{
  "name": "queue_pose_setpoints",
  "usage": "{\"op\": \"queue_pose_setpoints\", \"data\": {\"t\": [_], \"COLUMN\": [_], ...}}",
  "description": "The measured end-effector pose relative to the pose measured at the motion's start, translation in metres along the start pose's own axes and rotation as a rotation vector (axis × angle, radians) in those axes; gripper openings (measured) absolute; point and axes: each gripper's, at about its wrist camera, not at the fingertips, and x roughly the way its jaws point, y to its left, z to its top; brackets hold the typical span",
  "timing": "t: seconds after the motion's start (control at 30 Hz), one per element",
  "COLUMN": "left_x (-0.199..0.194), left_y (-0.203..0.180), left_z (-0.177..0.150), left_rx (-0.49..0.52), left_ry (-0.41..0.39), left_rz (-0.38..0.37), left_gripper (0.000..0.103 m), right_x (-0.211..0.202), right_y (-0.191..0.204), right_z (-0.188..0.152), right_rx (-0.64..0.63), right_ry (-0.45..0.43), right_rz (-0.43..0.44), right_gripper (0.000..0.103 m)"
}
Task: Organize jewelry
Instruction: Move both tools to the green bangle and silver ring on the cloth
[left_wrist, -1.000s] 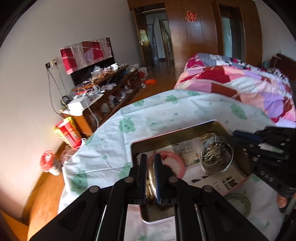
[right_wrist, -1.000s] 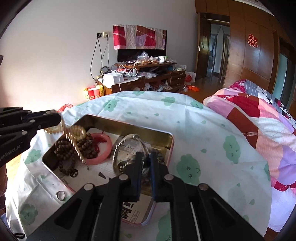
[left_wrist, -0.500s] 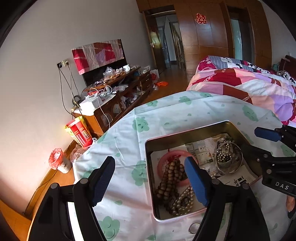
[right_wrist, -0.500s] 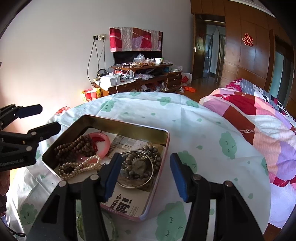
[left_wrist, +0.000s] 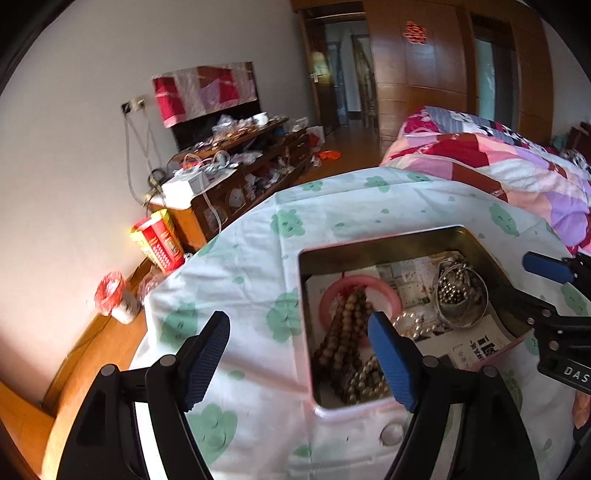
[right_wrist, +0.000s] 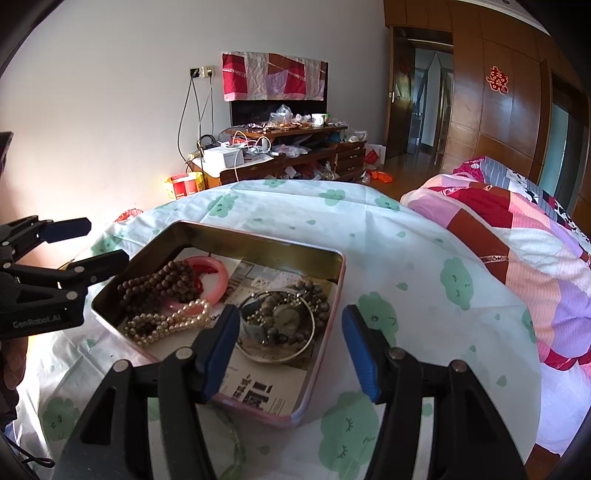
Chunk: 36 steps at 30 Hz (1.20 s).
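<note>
An open metal tin (right_wrist: 328, 264) with a pink rim sits on the cloth-covered table. In it lie a brown bead strand (right_wrist: 159, 284), a pearl strand (right_wrist: 173, 321), a pink bangle (right_wrist: 221, 280) and a silver bangle around dark beads (right_wrist: 280, 321). My left gripper (left_wrist: 295, 332) is open wide over the tin's left edge, nothing between its fingers. My right gripper (right_wrist: 291, 317) hovers over the silver bangle, jaws opening, pads clear of it. Each gripper shows in the other's view: the left gripper (right_wrist: 88, 243), the right gripper (left_wrist: 532, 284).
A small ring (left_wrist: 391, 434) and a greenish bangle (right_wrist: 234, 439) lie on the cloth by the tin's near edge. A bed with a patchwork quilt (right_wrist: 517, 240) stands right of the table. A cluttered wooden cabinet (right_wrist: 277, 155) lines the far wall.
Both grippers went from shut to open. The left let the brown and pearl strands drop into the tin and drew back leftward. The right released the dark beads inside the silver bangle.
</note>
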Motion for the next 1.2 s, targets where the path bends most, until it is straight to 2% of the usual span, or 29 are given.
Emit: {"op": "queue_pose_setpoints", "data": {"t": [0.3,0.37,0.53,0.77,0.97,1.07,1.2], "left_x": [-0.023,-0.022,-0.012,-0.01,-0.007,-0.005,-0.002], "left_y": [0.018,0.02,0.022,0.018,0.01,0.007,0.005], "left_z": [-0.049,-0.061,-0.081,-0.087,-0.089,-0.09,-0.091], "left_rx": [-0.09,-0.099,-0.128,-0.132,-0.122,-0.117,-0.107], "left_ry": [0.025,0.044,0.105,0.115,0.129,0.133,0.135], "left_rz": [0.053,0.066,0.066,0.048,0.022,0.014,0.022], "left_gripper": [0.078,0.078,0.078,0.078,0.078,0.078,0.078], "right_x": [-0.028,-0.034,-0.034,-0.016,-0.004,0.005,0.004], "right_y": [0.002,0.004,0.016,0.039,0.043,0.043,0.045], "right_z": [-0.025,-0.033,-0.05,-0.059,-0.059,-0.06,-0.062], "right_rx": [0.021,0.03,0.029,-0.013,-0.031,-0.03,-0.04], "right_ry": [0.006,0.011,0.06,0.134,0.187,0.241,0.249], "right_rz": [-0.004,0.004,0.037,0.086,0.082,0.079,0.073], "right_gripper": [0.067,0.071,0.071,0.071,0.072,0.072,0.07]}}
